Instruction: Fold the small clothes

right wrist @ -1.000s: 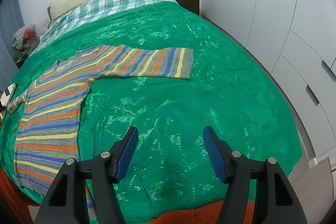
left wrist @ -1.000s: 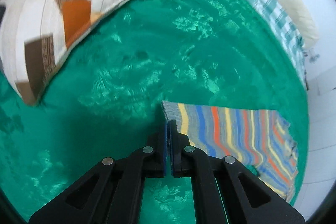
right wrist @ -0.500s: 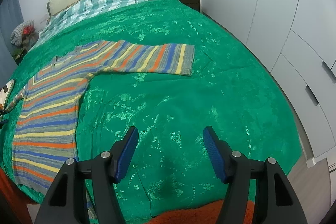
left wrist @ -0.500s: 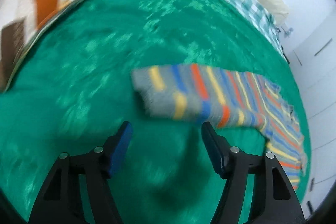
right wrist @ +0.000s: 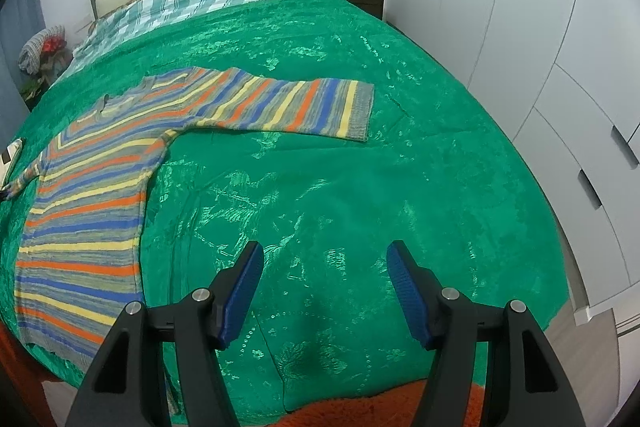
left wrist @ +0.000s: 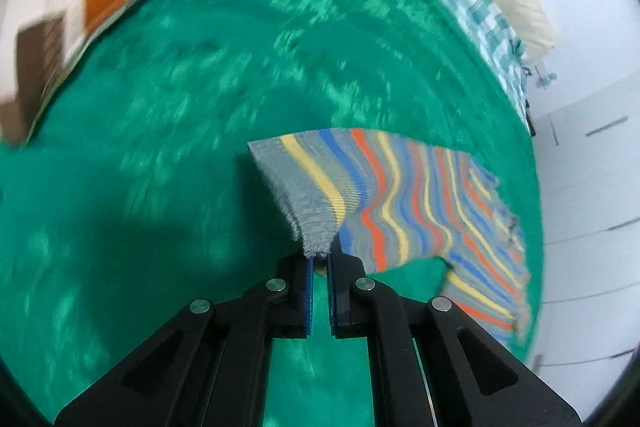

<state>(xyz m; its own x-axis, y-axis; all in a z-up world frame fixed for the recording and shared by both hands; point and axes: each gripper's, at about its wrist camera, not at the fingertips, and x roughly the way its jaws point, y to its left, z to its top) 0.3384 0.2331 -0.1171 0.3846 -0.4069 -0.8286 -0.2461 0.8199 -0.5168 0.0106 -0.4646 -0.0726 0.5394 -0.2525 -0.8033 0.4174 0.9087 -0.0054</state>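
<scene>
Folding has barely begun: the left gripper [left wrist: 319, 261] pinches the grey cuff of one sleeve of the striped sweater [right wrist: 100, 187], which otherwise lies spread flat on the green bedspread [right wrist: 360, 167], while the right gripper [right wrist: 324, 291] hangs spread and empty.

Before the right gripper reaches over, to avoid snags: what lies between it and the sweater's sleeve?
Only bare green bedspread between right gripper and sleeve, in the right wrist view.
</scene>
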